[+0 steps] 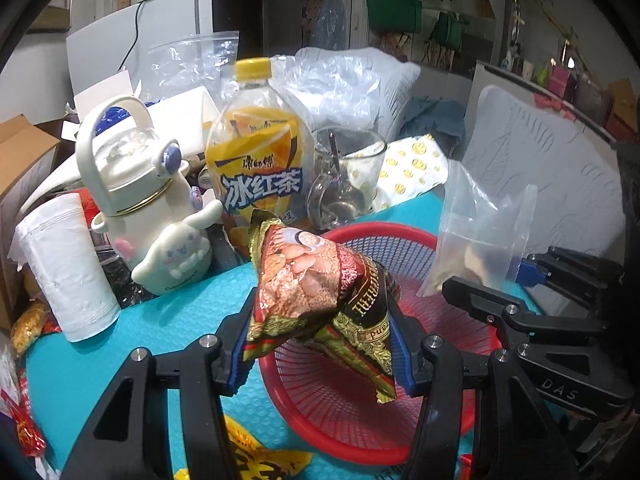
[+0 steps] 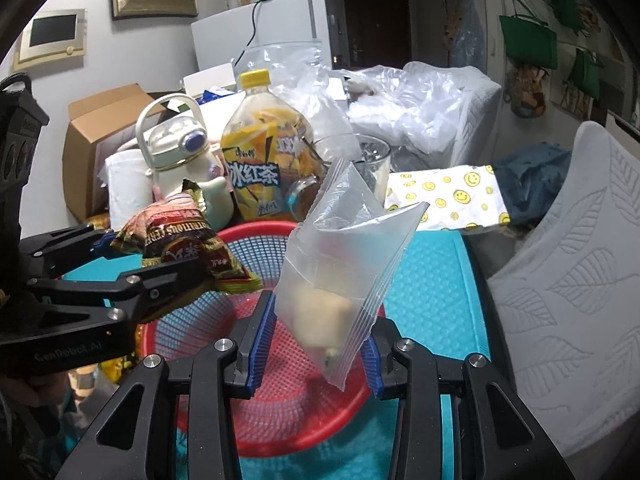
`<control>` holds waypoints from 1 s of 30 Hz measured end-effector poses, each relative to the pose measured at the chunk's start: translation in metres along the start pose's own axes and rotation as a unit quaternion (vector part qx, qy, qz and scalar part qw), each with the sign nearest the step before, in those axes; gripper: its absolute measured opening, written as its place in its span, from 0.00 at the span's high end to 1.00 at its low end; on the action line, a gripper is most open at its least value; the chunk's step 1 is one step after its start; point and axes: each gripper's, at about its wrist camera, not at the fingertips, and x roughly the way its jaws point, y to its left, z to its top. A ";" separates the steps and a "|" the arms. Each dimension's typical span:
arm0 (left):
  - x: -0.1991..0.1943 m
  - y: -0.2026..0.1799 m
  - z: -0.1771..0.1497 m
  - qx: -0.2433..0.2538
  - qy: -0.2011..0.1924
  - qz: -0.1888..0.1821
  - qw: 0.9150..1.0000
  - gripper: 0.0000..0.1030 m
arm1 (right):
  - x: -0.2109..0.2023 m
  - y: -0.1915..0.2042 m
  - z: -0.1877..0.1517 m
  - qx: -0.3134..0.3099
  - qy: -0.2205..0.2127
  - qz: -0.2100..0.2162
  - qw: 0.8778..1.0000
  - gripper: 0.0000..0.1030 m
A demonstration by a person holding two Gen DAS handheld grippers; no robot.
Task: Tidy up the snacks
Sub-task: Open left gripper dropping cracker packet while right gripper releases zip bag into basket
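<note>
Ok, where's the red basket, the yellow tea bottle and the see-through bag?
Red plastic mesh basket (image 2: pixel 256 236): right wrist view, far rim.
Yellow-capped iced tea bottle (image 1: pixel 260 184): left wrist view, front label.
Clear zip plastic bag (image 2: pixel 340 264): right wrist view, middle of the bag, above the pale snack inside.

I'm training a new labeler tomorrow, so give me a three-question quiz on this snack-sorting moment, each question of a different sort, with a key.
1. True or false: the left gripper holds a clear zip bag.
2. Multiple choice: the red basket sits on
A. a teal mat
B. a wooden board
C. a white towel
3. Fill in: the cap of the iced tea bottle is ____.

Key:
1. False. The left gripper holds a brown snack packet; the right gripper holds the zip bag.
2. A, the teal mat.
3. Yellow.
</note>
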 end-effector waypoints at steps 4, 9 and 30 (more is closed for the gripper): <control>0.007 -0.002 -0.002 0.012 0.007 0.013 1.000 0.47 | 0.006 -0.001 -0.001 -0.003 0.006 -0.003 1.000 0.63; 0.016 -0.007 -0.002 0.028 0.025 0.038 0.999 0.45 | 0.011 -0.001 -0.002 -0.010 0.017 -0.009 1.000 0.62; -0.006 -0.006 0.005 0.018 0.013 0.064 0.998 0.23 | -0.013 -0.006 0.003 -0.009 0.008 -0.042 0.999 0.43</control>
